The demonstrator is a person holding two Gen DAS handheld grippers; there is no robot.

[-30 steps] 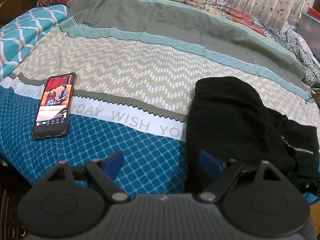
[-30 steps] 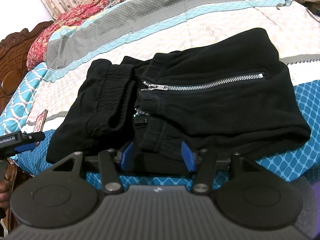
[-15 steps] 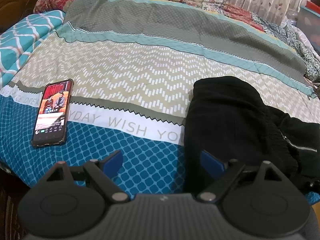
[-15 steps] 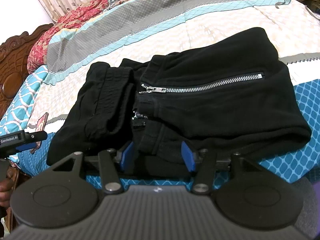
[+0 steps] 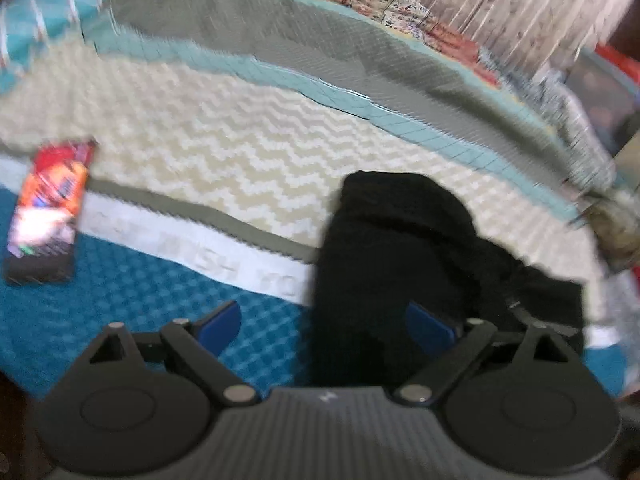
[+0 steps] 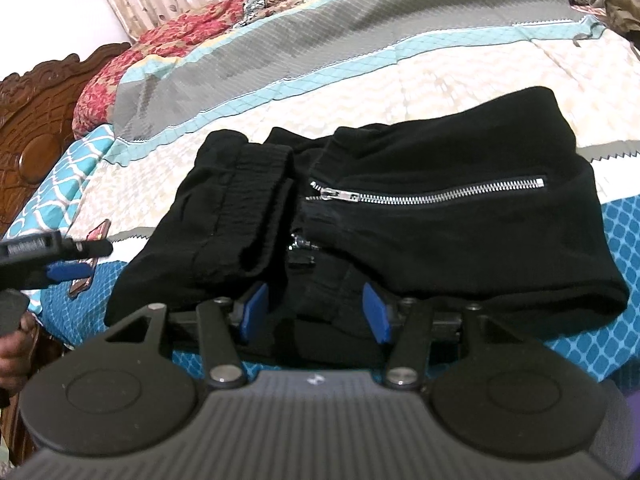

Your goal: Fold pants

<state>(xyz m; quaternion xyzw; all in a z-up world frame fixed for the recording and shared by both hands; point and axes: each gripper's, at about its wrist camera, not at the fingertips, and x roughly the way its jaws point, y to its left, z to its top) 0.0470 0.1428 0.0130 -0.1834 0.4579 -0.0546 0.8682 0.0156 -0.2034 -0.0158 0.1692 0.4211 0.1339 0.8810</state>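
The right gripper (image 6: 314,312) is held half-open at the near edge of the bed, its blue pads (image 6: 376,318) flanking a thick fold of the black pants (image 6: 440,240); whether that fold is actually pinched cannot be told. The left gripper (image 5: 324,326) is being opened wide over the bedsheet (image 5: 200,152), one pad off the fabric, apparently releasing the bundle's left end. One pair of pants, already folded compact, is counted, with one zipper (image 6: 432,196), one smartphone (image 5: 48,216) and two grippers.
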